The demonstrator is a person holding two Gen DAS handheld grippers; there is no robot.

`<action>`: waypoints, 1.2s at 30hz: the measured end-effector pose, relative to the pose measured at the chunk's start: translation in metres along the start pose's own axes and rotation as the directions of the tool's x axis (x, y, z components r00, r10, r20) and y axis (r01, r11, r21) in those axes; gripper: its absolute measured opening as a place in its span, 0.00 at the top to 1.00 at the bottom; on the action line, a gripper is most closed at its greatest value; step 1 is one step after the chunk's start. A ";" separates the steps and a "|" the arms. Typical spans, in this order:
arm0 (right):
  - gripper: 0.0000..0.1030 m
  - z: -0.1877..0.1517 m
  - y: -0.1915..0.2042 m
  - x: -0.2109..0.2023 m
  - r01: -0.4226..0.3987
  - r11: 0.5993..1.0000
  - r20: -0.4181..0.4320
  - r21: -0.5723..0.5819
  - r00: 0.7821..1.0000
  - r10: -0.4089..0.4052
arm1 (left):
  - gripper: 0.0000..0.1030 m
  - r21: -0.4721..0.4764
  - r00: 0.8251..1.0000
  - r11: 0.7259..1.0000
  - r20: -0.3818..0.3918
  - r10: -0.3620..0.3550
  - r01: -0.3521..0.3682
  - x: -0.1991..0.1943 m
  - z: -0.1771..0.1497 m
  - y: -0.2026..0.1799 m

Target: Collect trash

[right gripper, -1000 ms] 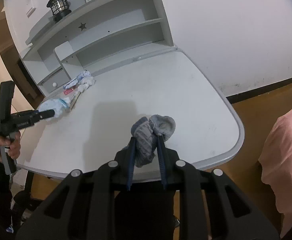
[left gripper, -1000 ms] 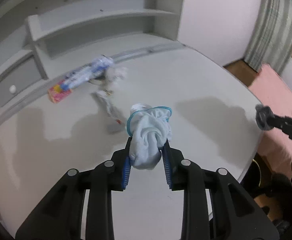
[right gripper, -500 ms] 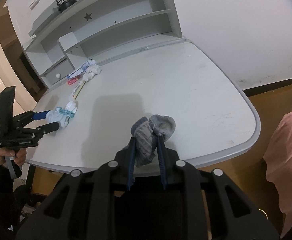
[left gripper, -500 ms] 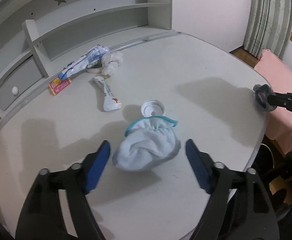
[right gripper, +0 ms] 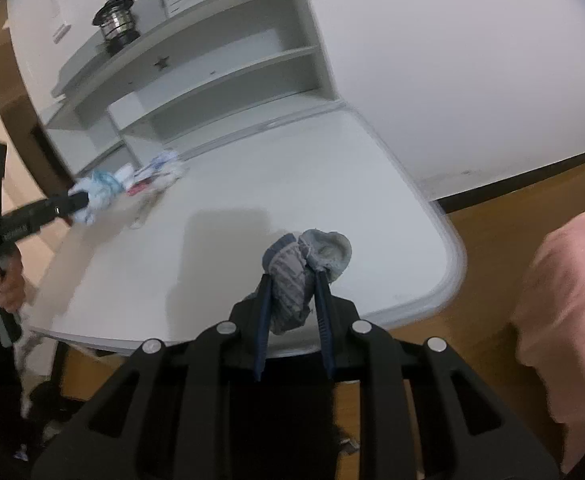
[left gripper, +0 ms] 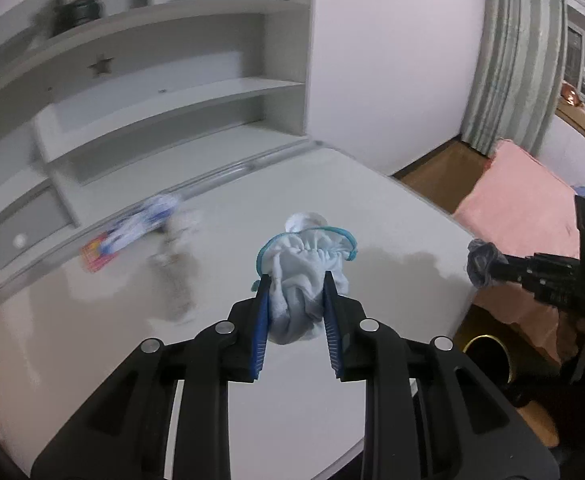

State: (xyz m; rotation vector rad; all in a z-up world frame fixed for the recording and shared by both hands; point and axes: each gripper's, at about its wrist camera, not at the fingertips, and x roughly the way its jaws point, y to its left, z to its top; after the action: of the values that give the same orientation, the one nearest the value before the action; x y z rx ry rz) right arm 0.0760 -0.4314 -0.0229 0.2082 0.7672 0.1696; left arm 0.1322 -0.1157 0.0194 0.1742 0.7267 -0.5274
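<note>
Nearest the desk's (left gripper: 392, 216) front edge, the left claw (left gripper: 296, 304) is closing on a pale blue bundled sock (left gripper: 306, 276) with a teal cuff; its blue pads press the cloth's middle and the bundle hangs clear above the desk. Off the desk's right front corner, the right claw (right gripper: 292, 294) is clamped narrowly on a grey rolled sock (right gripper: 292, 268). Both bundles look light, soft and squashy, unlikely to slip; a pinch across the thick middle suits them, not the loose cuff. Farther back, near the shelf unit (left gripper: 172, 92), blurred wrappers and a crumpled tissue (left gripper: 140, 228) lie on the desk.
</note>
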 end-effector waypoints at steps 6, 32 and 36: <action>0.79 -0.023 -0.050 -0.030 0.079 0.992 0.004 0.102 0.997 -0.080 | 0.79 -0.059 0.986 0.998 -0.163 -0.022 0.013 0.089 0.011 -0.011; 0.79 -0.020 -0.018 0.014 0.007 0.998 -0.057 0.060 0.998 -0.004 | 0.12 -0.066 0.975 0.985 -0.164 0.148 -0.161 0.062 0.002 0.112; 0.79 -0.018 -0.016 0.015 0.013 0.998 -0.061 0.055 0.998 -0.009 | 0.32 -0.068 0.949 0.972 -0.241 0.202 -0.224 0.099 -0.004 0.119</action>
State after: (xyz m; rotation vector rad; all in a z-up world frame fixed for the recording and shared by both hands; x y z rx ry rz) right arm 0.0754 -0.4407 -0.0497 0.2517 0.8344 0.1452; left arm 0.2533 -0.0523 -0.0532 0.2259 0.9481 -0.2669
